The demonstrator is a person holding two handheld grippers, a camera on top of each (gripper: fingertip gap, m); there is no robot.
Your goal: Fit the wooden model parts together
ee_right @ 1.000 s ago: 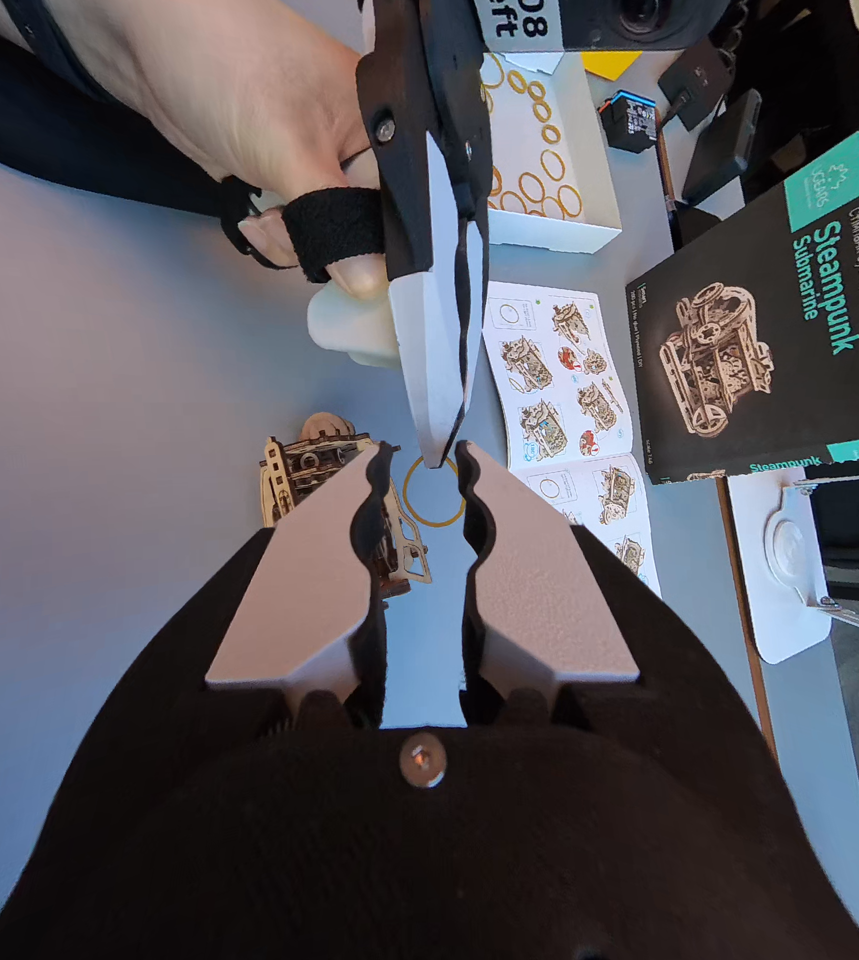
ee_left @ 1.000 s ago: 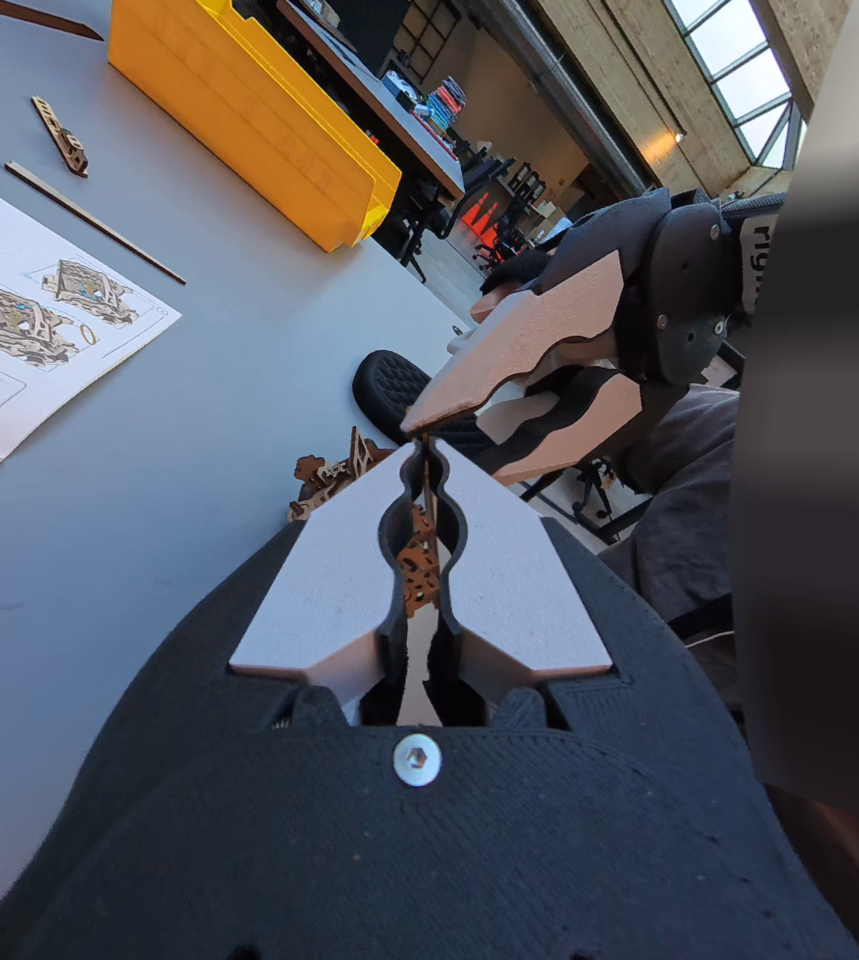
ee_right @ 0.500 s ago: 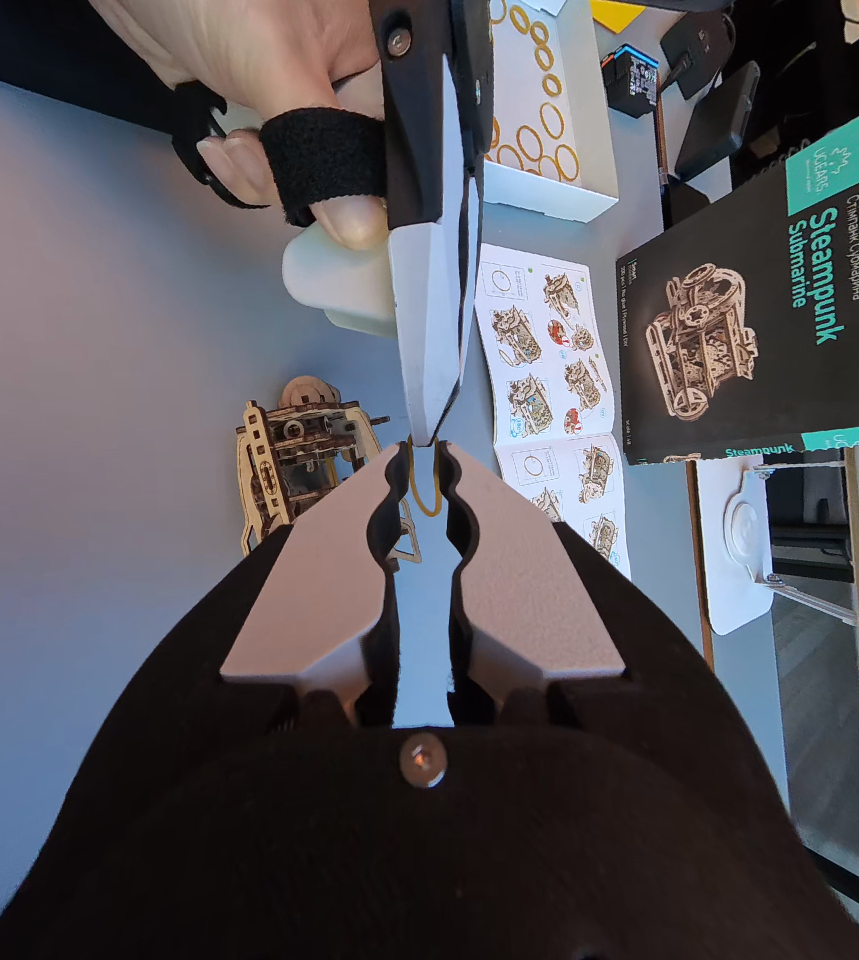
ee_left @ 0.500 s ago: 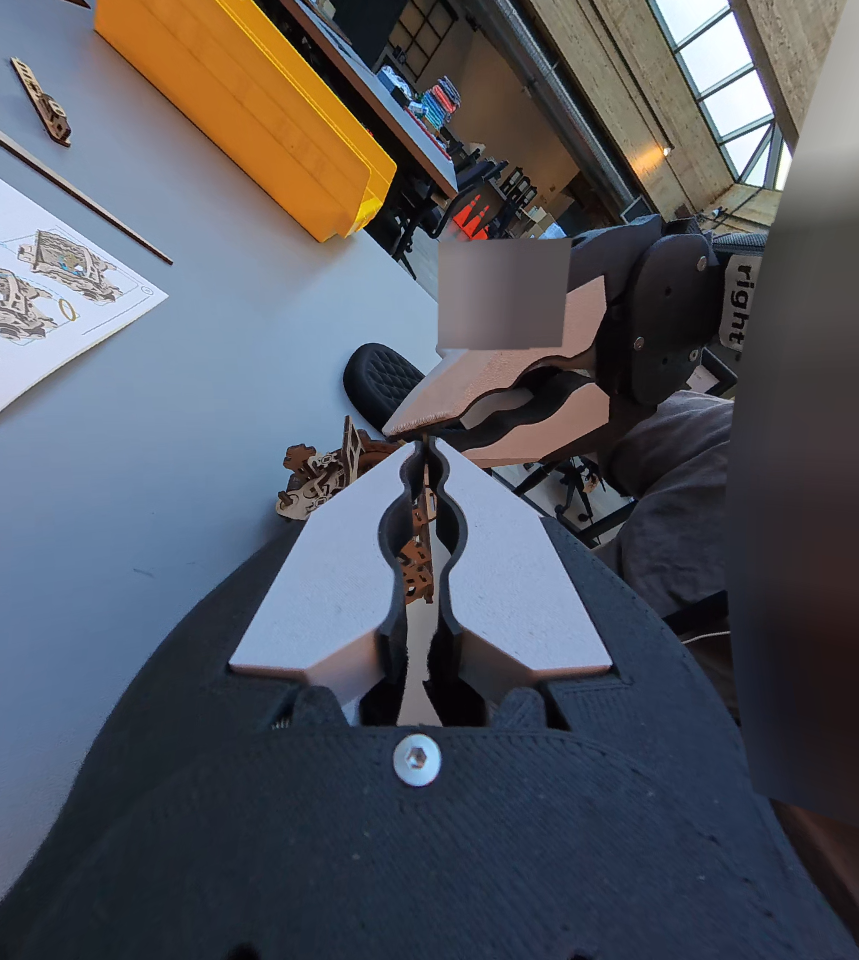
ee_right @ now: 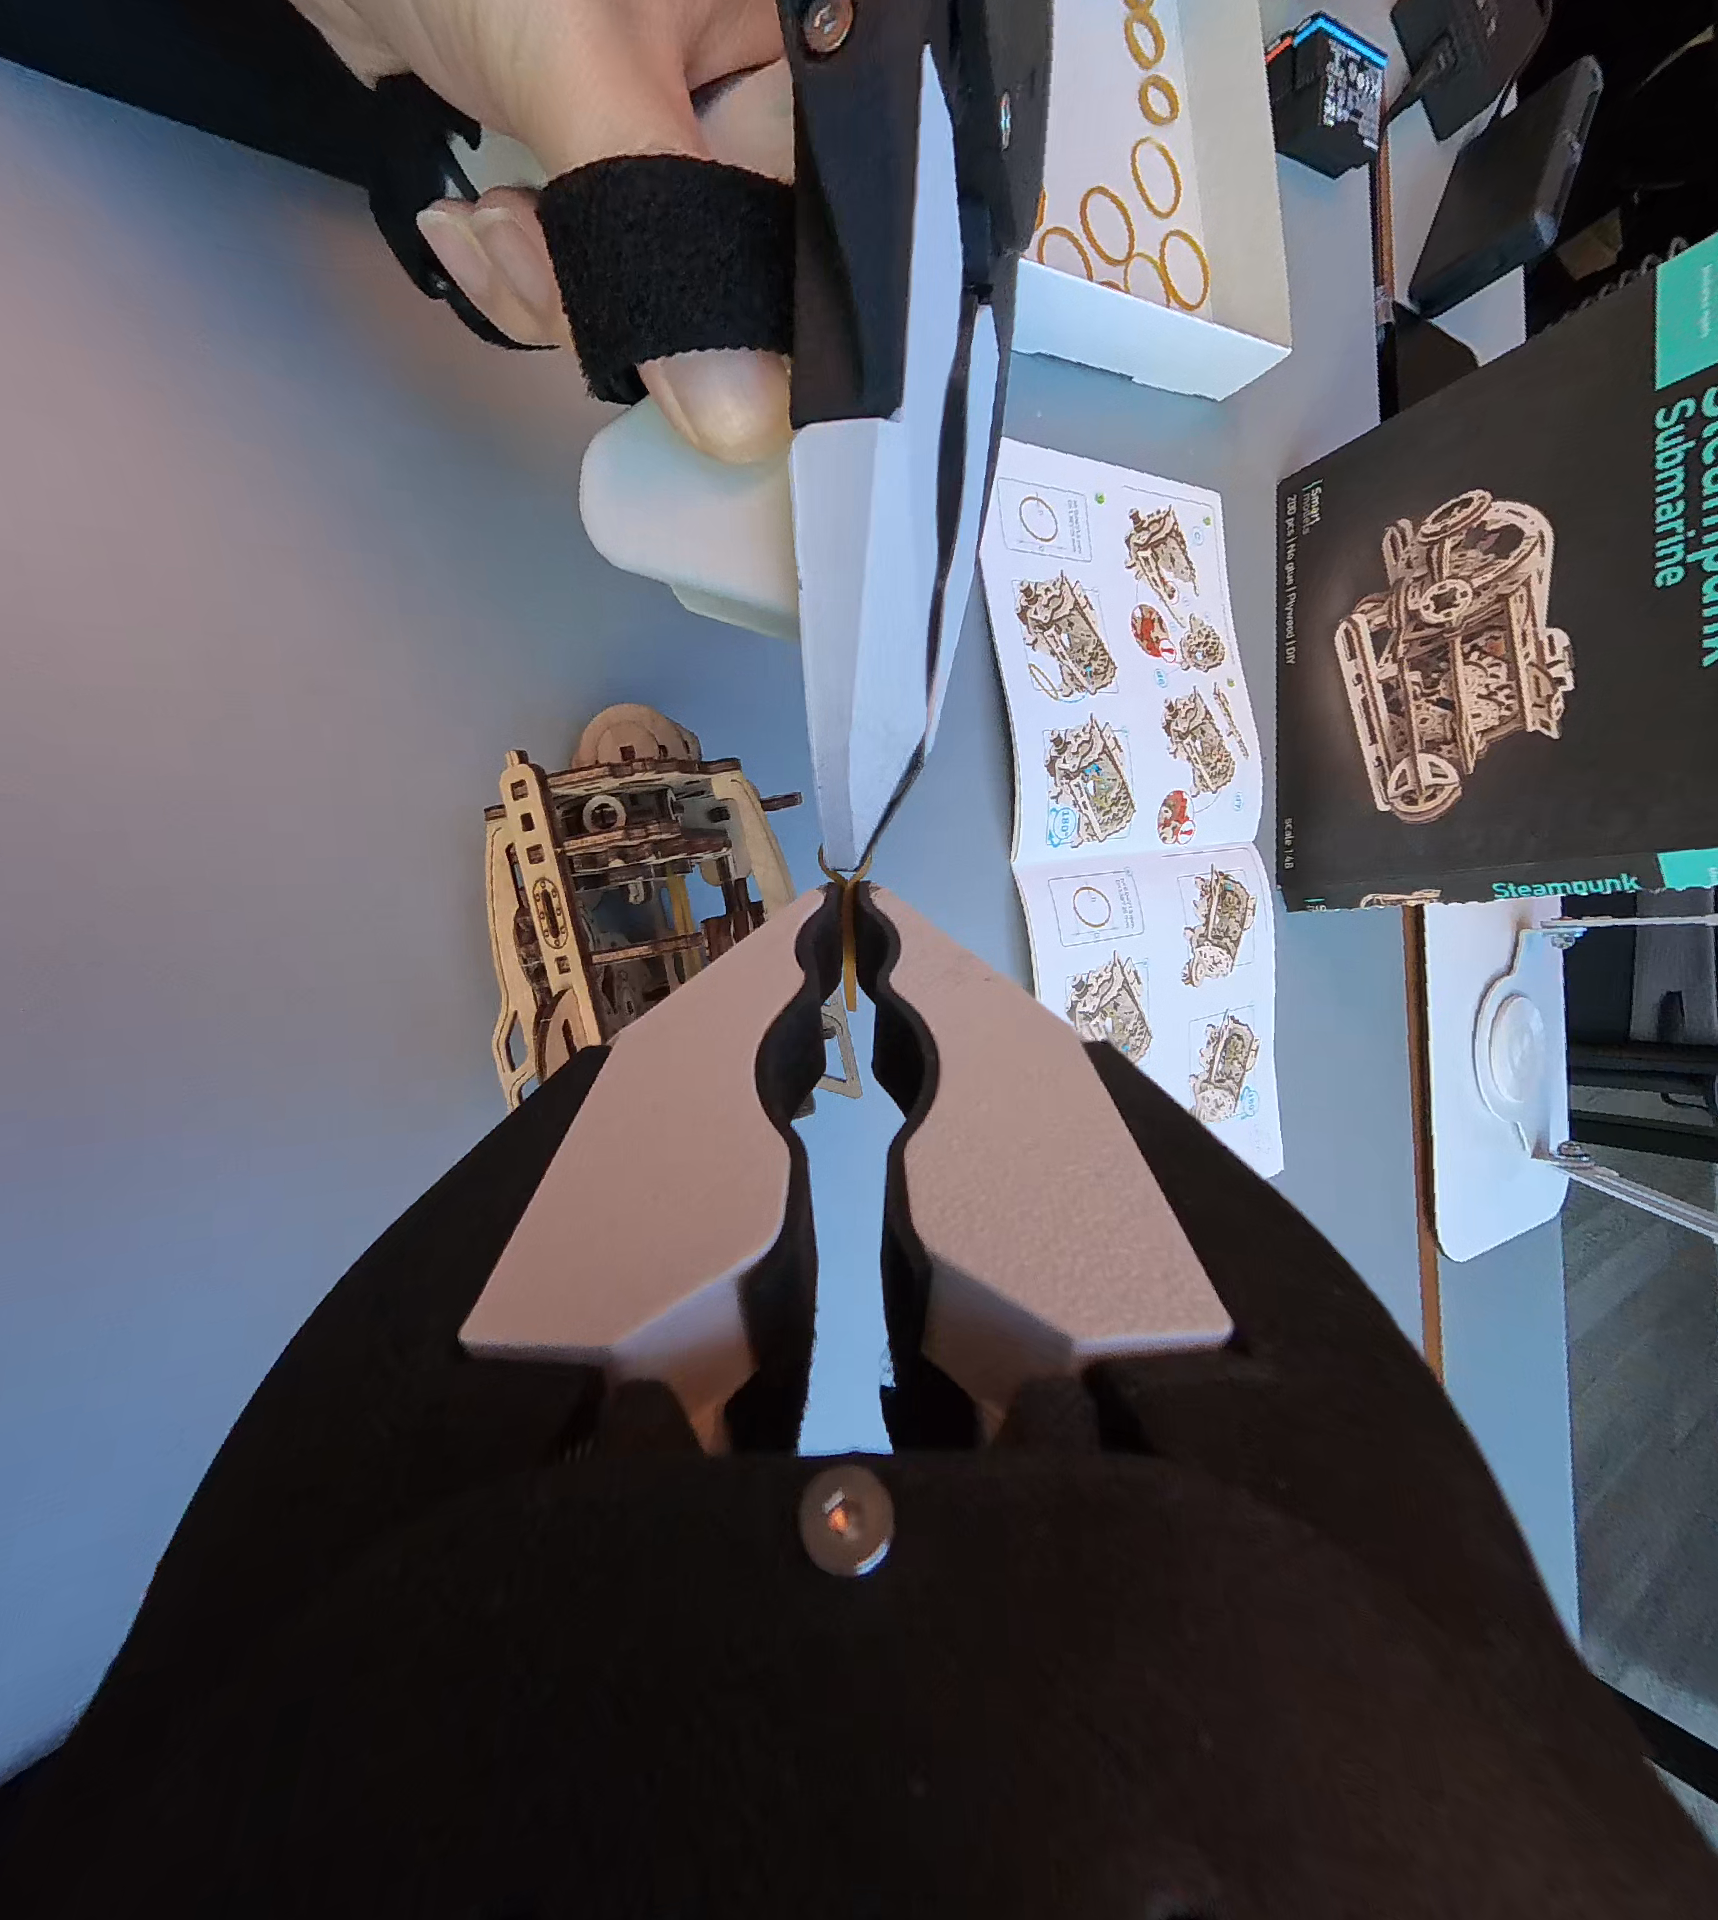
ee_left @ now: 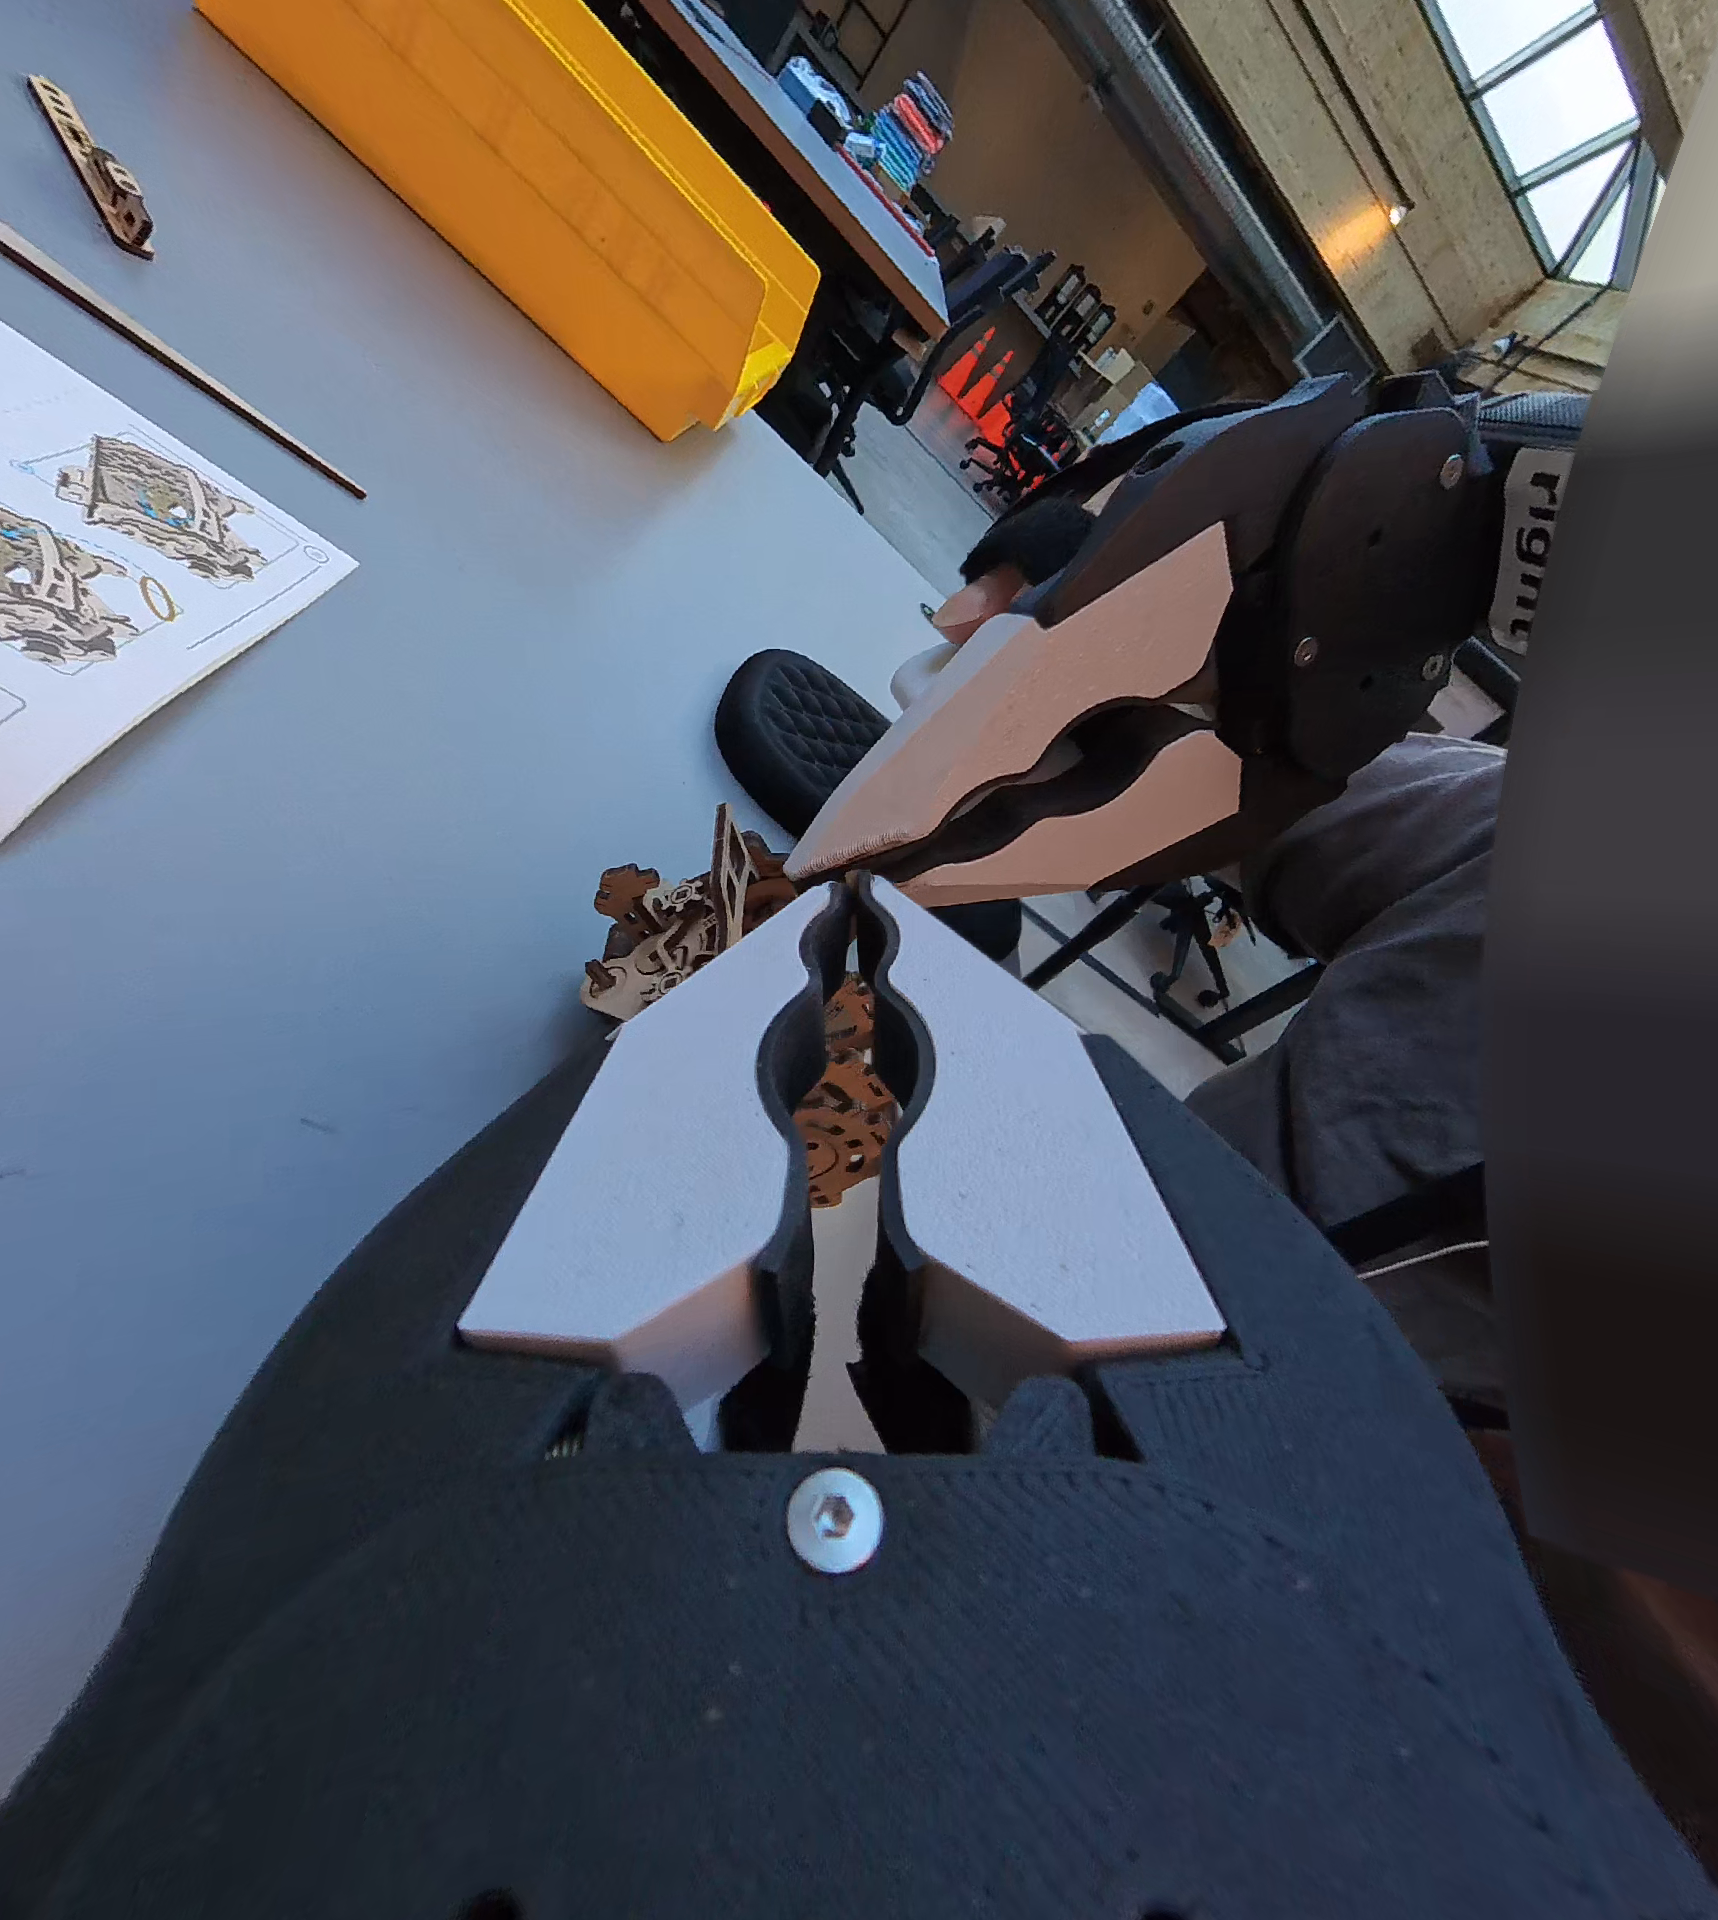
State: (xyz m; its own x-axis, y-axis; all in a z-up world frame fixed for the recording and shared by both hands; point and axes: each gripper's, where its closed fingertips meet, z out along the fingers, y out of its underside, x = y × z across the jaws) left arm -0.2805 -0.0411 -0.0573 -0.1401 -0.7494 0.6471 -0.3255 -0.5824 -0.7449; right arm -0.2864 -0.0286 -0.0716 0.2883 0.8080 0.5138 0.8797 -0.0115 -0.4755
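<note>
A partly built wooden model stands on the grey table, just left of both gripper tips; it also shows in the left wrist view. My left gripper is shut and pinches a thin yellow rubber band at its tip. It comes down from above in the right wrist view. My right gripper is shut on the same band, tip to tip with the left one. In the left wrist view the right gripper reaches in from the right.
An open instruction booklet and a black model box lie right of the grippers. A white tray of rubber bands sits beyond. A yellow bin, a thin wooden stick and a small wooden part lie farther off. My two grippers' fingertips are within a few centimetres of each other.
My right gripper was open around the hanging rubber band and has closed on it. Both grippers stay tip to tip above the table.
</note>
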